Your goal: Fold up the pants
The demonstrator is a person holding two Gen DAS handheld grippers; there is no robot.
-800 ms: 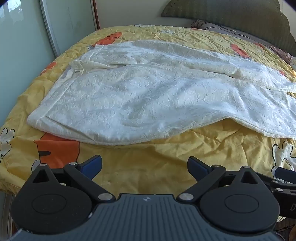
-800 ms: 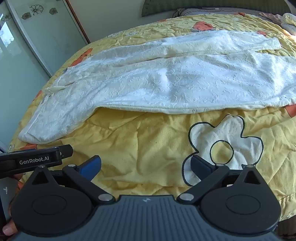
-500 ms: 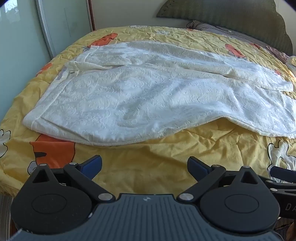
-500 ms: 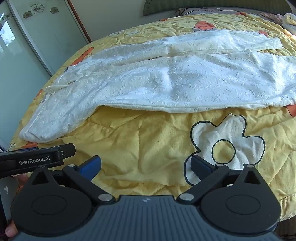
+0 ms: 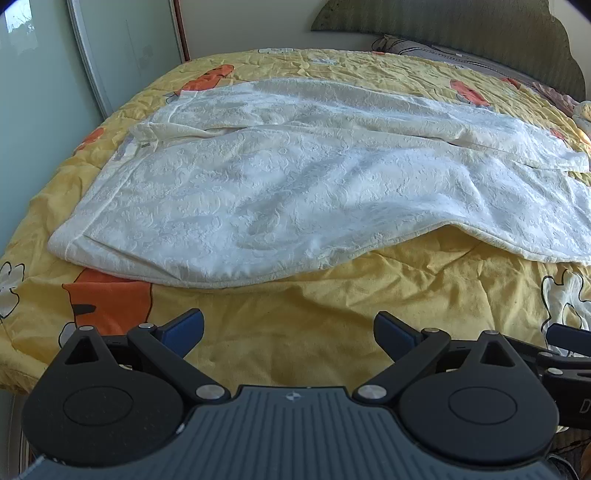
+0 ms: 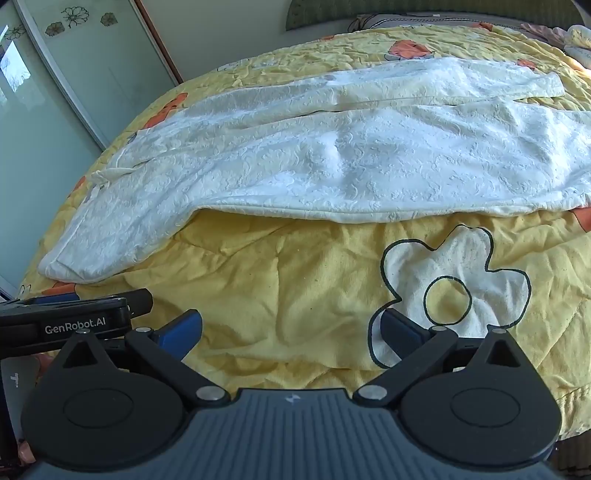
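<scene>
While flat, pants [image 5: 314, 192] white, seemingly embossed

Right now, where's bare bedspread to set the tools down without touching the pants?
Free: the yellow bedspread strip between the pants' near edge and both open tools, left tool and right tool, including the white flower print. Also the far strip before the headboard. Crowded: the bed's middle, covered by the pants.

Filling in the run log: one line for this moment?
stage: pre-grasp | left hand-held gripper: open, empty | right hand-held gripper: open, empty | pants: flat on bedspread
</scene>
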